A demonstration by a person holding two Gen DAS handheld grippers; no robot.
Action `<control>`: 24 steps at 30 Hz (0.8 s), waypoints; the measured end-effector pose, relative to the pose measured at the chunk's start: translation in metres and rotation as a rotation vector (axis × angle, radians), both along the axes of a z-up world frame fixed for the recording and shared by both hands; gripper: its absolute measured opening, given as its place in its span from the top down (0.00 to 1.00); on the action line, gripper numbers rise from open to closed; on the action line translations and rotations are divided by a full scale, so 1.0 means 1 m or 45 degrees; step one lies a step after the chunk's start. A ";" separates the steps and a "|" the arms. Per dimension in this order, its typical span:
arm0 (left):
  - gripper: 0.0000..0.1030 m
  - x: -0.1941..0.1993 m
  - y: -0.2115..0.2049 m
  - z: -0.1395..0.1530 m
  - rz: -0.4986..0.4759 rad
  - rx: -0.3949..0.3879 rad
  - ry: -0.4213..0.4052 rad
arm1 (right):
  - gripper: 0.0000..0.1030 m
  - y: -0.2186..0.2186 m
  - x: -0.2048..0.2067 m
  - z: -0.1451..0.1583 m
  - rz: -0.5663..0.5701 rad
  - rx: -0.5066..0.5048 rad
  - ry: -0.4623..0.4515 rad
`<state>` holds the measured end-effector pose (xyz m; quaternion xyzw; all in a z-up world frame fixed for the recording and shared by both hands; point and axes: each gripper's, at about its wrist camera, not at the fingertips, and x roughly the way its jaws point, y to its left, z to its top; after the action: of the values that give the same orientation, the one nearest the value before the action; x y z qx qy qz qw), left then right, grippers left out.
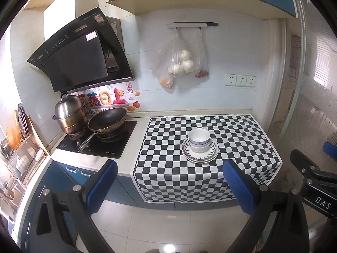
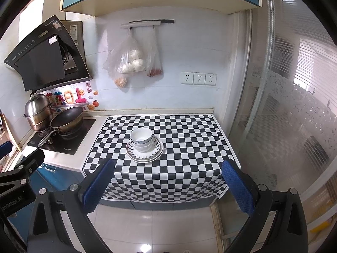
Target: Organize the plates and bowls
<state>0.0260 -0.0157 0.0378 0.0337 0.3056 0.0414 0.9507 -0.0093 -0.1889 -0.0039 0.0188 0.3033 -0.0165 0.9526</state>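
Bowls [image 1: 199,140]: stacked on plates [image 1: 200,156], mid desk [image 1: 130,164]; fragile, slippery; grip by rim.
Left tool [image 1: 170,182]: wide open, empty.
Right tool [image 2: 168,182]: wide open, empty.

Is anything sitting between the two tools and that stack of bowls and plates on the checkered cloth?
Nothing visible. Both the left tool and right tool are open and held back over the floor, with only bare checkered cloth before the bowls and plates.

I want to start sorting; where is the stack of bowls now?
The bowls sit on the plates, mid checkered cloth, right of the stove.
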 end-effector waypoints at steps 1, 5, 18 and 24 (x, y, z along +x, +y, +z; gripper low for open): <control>0.00 0.000 0.000 0.000 0.001 0.000 0.002 | 0.00 0.000 0.000 -0.001 0.002 0.001 0.002; 0.00 0.002 0.001 -0.001 0.000 0.003 0.010 | 0.00 0.000 0.001 -0.001 0.002 0.000 0.004; 0.00 0.006 0.003 -0.002 -0.003 0.002 0.014 | 0.00 0.001 0.004 -0.003 0.000 -0.004 0.011; 0.00 0.007 0.002 -0.002 -0.002 -0.001 0.012 | 0.00 0.001 0.005 -0.004 0.001 -0.009 0.010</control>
<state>0.0334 -0.0132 0.0354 0.0339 0.3101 0.0403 0.9492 -0.0045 -0.1880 -0.0080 0.0154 0.3070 -0.0172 0.9514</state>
